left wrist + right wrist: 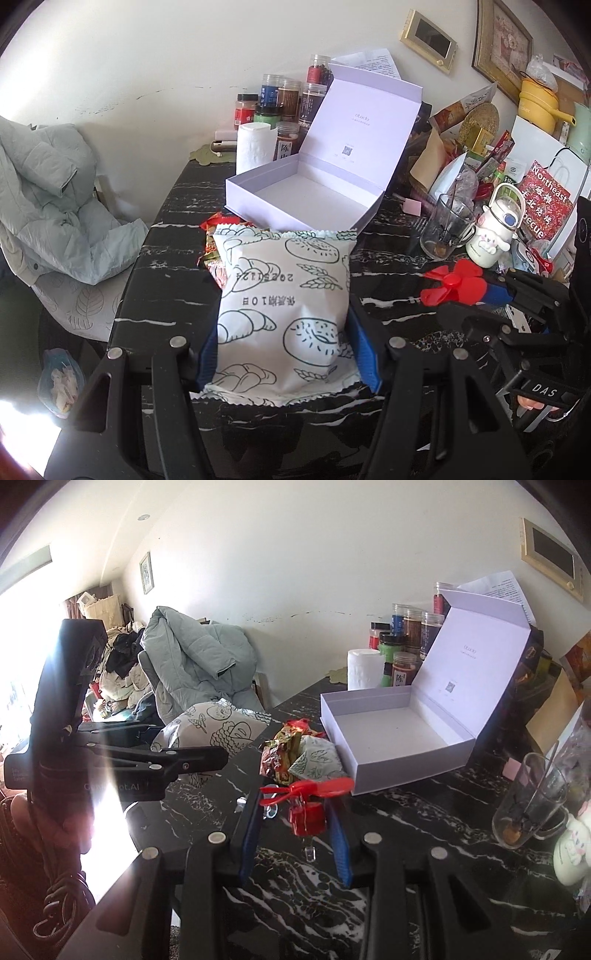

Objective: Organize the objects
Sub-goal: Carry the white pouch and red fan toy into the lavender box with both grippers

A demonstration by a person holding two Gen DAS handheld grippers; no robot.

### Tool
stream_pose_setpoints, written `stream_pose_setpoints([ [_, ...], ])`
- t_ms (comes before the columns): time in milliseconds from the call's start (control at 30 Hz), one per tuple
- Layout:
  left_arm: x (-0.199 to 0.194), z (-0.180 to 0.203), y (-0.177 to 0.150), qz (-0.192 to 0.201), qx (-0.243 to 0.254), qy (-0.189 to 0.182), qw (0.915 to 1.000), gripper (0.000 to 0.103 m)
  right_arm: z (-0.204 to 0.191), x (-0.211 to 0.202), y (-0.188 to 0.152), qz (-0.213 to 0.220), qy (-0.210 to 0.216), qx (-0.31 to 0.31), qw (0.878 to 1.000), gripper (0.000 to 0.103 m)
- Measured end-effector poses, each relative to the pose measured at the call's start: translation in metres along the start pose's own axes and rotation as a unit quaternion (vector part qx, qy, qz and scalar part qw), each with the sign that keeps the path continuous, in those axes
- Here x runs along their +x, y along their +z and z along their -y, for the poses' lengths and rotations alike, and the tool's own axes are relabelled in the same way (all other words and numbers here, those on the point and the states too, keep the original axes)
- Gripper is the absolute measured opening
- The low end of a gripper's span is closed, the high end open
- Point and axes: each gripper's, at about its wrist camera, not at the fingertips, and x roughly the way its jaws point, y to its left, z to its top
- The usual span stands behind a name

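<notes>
The left gripper point(282, 328) is pinching a white snack packet point(284, 306) printed with bread drawings and upside-down writing, "20251121" among it, and is holding it above the black marbled worktop point(166, 295). The right gripper point(295, 830) is clamping a small red hand fan point(306, 812) by its body, the red blades spreading just past the blue pads. Beyond them a lilac box point(295, 199) is sitting open and empty on the worktop, faint "oLucky" lettering and a QR code showing inside its raised lid. More snack packets point(295, 757) are lying just beside its near corner. To the right, a red bag point(546, 206) is reading "Northeast" beside a glass mug point(447, 229).
</notes>
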Motion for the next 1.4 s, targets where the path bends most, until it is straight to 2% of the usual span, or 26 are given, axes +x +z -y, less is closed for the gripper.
stream_pose_setpoints([
  [433,0.057,0.011,0.057,-0.010,0.024,-0.013,0.9996,0.058,0.055,0.037,0.035,-0.001,-0.014,0.020,1.000,0.034],
  [733,0.113,0.003,0.096,-0.023,0.037,-0.017,0.9989,0.058,0.092,0.079,0.061,-0.009,-0.028,0.033,0.999,0.034],
  [1067,0.177,-0.007,0.136,-0.029,0.038,-0.032,0.9984,0.058,0.130,0.122,0.096,0.001,-0.044,0.041,0.998,0.034],
  [1133,0.187,-0.007,0.144,-0.026,0.038,-0.028,0.9986,0.058,0.135,0.128,0.103,0.003,-0.048,0.041,0.998,0.034],
  [1233,0.199,-0.005,0.155,-0.016,0.040,-0.001,0.9991,0.058,0.143,0.138,0.116,0.002,-0.054,0.037,0.998,0.034],
  [1400,0.211,-0.003,0.174,0.001,0.041,0.006,0.9991,0.058,0.156,0.153,0.137,0.008,-0.057,0.033,0.998,0.034],
])
